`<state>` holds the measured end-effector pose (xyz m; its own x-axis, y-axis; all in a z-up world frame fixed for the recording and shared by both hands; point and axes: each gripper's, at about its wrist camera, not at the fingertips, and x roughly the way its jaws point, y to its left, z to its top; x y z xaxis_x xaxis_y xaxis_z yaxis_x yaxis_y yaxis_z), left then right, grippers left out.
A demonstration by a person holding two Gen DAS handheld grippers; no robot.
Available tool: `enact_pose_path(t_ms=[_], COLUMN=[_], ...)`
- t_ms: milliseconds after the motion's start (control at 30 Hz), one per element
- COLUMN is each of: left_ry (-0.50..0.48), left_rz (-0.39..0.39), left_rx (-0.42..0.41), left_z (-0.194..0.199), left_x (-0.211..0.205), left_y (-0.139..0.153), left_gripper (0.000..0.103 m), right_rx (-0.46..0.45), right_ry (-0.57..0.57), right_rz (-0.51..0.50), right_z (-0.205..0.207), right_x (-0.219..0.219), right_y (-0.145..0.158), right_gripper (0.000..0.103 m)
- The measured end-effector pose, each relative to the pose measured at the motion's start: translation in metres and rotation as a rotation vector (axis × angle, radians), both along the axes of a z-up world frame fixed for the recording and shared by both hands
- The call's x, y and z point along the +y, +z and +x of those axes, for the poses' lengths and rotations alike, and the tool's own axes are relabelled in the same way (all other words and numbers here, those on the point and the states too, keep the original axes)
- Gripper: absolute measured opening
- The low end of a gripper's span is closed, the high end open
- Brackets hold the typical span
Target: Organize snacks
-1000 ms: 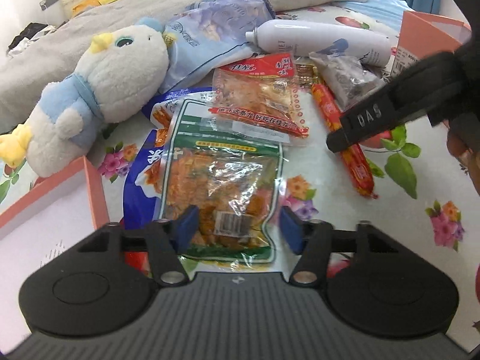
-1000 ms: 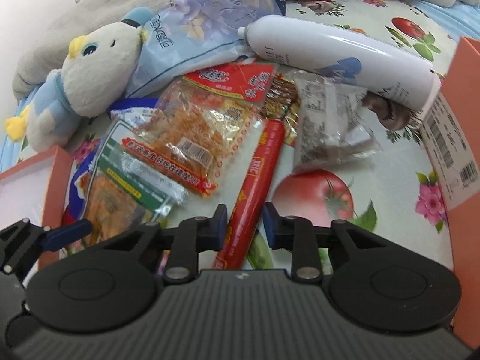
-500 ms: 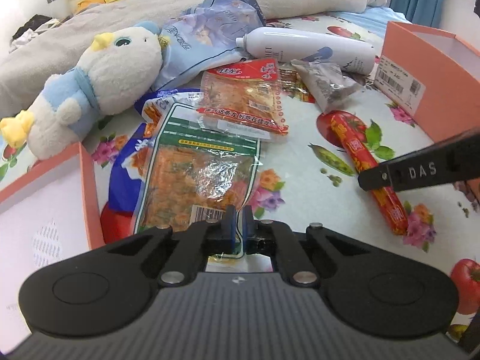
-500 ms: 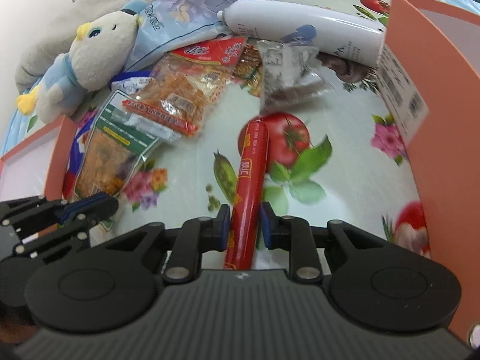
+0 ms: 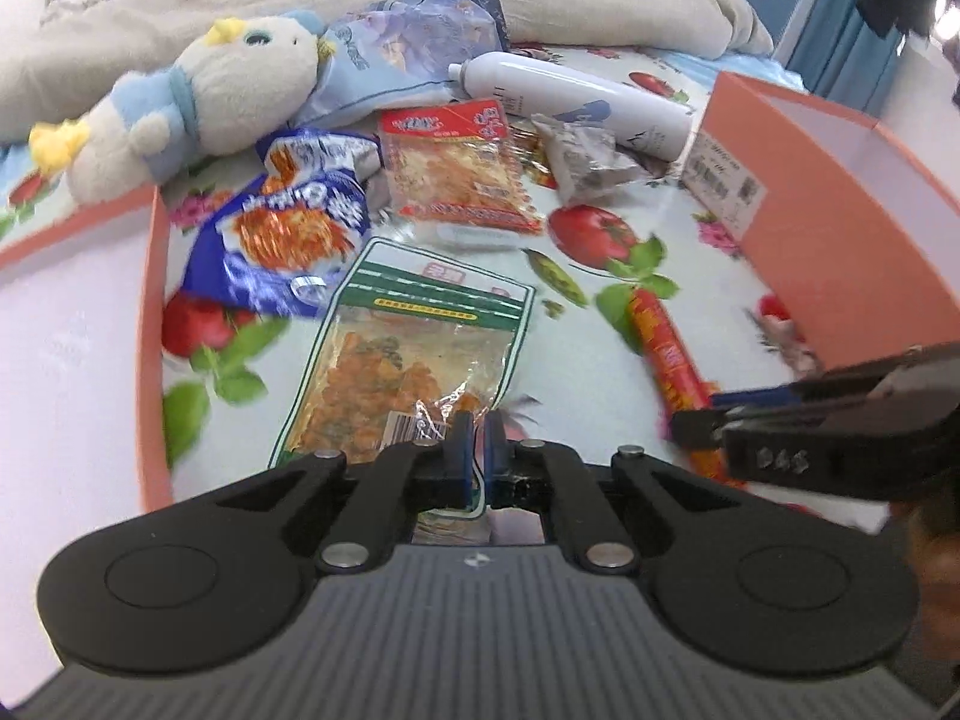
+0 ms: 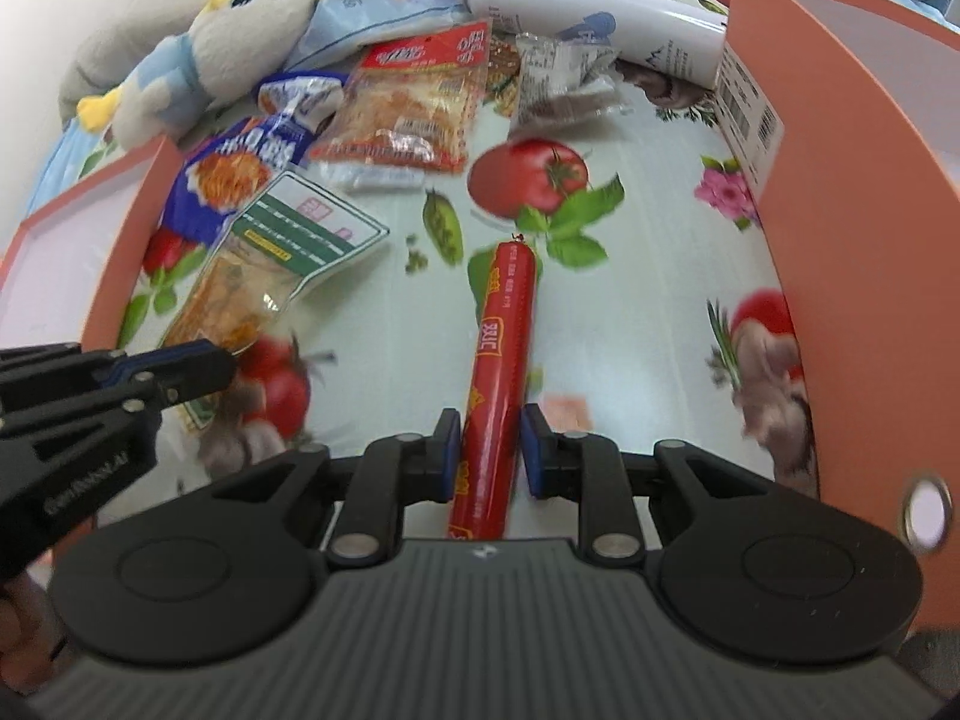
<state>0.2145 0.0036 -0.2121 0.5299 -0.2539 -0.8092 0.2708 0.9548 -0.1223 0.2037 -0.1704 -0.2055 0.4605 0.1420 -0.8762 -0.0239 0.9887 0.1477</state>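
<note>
My left gripper point(image 5: 478, 444) is shut on the near edge of a clear green-topped snack bag point(image 5: 414, 348) and holds it over the flowered sheet; the bag also shows in the right wrist view point(image 6: 270, 276). My right gripper point(image 6: 492, 444) is shut on a red sausage stick point(image 6: 501, 348), which points away from me; the stick also shows in the left wrist view point(image 5: 666, 354). A blue snack bag point(image 5: 288, 228), a red-topped clear snack bag point(image 5: 456, 174) and a grey crumpled packet point(image 5: 582, 156) lie farther back.
An orange box point(image 5: 840, 228) stands on the right and another orange box point(image 5: 150, 324) on the left. A plush duck point(image 5: 198, 102), a white bottle point(image 5: 576, 96) and a pale blue bag point(image 5: 414, 42) lie at the back by the grey blanket.
Both grippers have pulled back towards me with their loads. The green-topped bag has come off the blue bag, which now lies uncovered. The sausage has moved nearer the right box.
</note>
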Motion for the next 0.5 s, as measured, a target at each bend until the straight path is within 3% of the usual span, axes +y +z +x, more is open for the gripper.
enact_pose_path(t_ms=[200,367,400,467,500], left_ry=[-0.005,-0.020,-0.018,-0.014,-0.007], left_rz=[-0.094,-0.094,-0.083,-0.046,-0.029], left_rx=[0.050,0.060,0.060,0.060,0.047], left_z=[-0.032,-0.039,-0.039,-0.037,-0.037], left_x=[-0.014,-0.024,-0.023,-0.024,-0.023], left_y=[0.002,0.003,0.004,0.007,0.009], left_gripper=[0.004,0.005,0.012,0.047,0.069], right_rx=[0.011,-0.003,-0.003,-0.011,-0.020], right_ry=[-0.014,-0.036,-0.040,-0.043,-0.047], right_rz=[0.010,0.023,0.031,0.040,0.036], right_z=[-0.031,-0.040,-0.040,-0.040,-0.040], right_x=[-0.012,-0.021,-0.022,-0.025,-0.025], right_y=[0.000,0.001,0.001,0.001,0.001], right_gripper=[0.025,0.026,0.026,0.027,0.030])
